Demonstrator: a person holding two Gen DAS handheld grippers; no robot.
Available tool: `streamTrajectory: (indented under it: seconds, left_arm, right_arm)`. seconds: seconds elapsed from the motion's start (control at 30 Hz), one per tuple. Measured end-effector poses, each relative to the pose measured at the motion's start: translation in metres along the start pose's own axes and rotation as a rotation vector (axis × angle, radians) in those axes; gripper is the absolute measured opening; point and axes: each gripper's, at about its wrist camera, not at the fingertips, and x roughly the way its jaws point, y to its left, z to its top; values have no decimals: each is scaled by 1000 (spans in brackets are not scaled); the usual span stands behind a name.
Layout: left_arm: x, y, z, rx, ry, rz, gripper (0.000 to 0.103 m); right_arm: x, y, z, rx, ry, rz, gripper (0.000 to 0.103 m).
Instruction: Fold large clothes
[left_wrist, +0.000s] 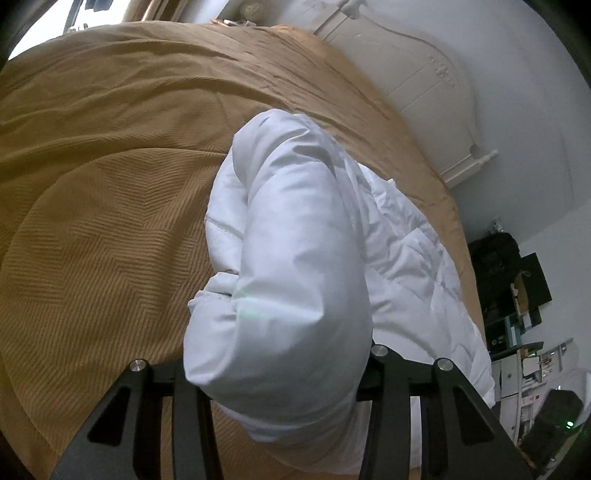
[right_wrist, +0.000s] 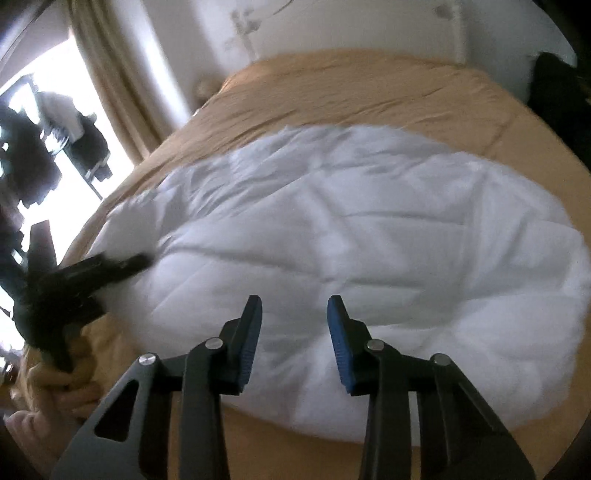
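Note:
A white puffy quilted jacket (right_wrist: 332, 229) lies spread on a tan bed. In the left wrist view a thick sleeve of the jacket (left_wrist: 295, 258) runs straight into my left gripper (left_wrist: 280, 373), covering its fingertips; the jaws appear closed on it. In the right wrist view my right gripper (right_wrist: 294, 343) is open and empty, its blue-padded fingers (right_wrist: 338, 343) hovering over the near edge of the jacket. The left gripper (right_wrist: 110, 267) shows at the jacket's left edge, held by a hand.
The tan bedspread (left_wrist: 103, 184) covers the whole bed. A white headboard (left_wrist: 417, 74) stands at the far end. Cluttered shelves (left_wrist: 517, 314) are at the right. A curtain (right_wrist: 110, 74) and bright window are at the left.

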Motion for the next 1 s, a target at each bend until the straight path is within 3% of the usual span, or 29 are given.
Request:
streamTrajectory:
  seconds: [0.07,0.17,0.33,0.57,0.67,0.73,0.83,0.93,1.0]
  left_arm:
    - [0,-1,2,4,9,-5,44]
    - [2,-3,3,13,11,-2,44]
    - [5,-6,7,15,24,-3,44]
    - [10,-10,16,14,49,-5,44]
    - [10,-9,17,6,55,-12,44]
    - [12,-9,18,11,67,-13,44]
    - [11,-6,18,9,73,-15,44]
    - [13,-6,19,23,71,-12,44]
    - [12,-9,20,36,68,-7,44]
  right_arm:
    - [27,6,2,7,91,-18,32]
    - [59,2,23,6,119,-80,22]
    - [104,-18,96,112,174,-100,4]
    - [172,-33,173,157,216,-174,0]
    - [192,-42,191,165,221,-200,0]
    - [199,-51,192,189,245,-197,0]
    - [177,-52,186,222,224,-168,0]
    - [138,-36,166,154,190,-126,0]
    - [105,-16,131,63,210,-150,0]
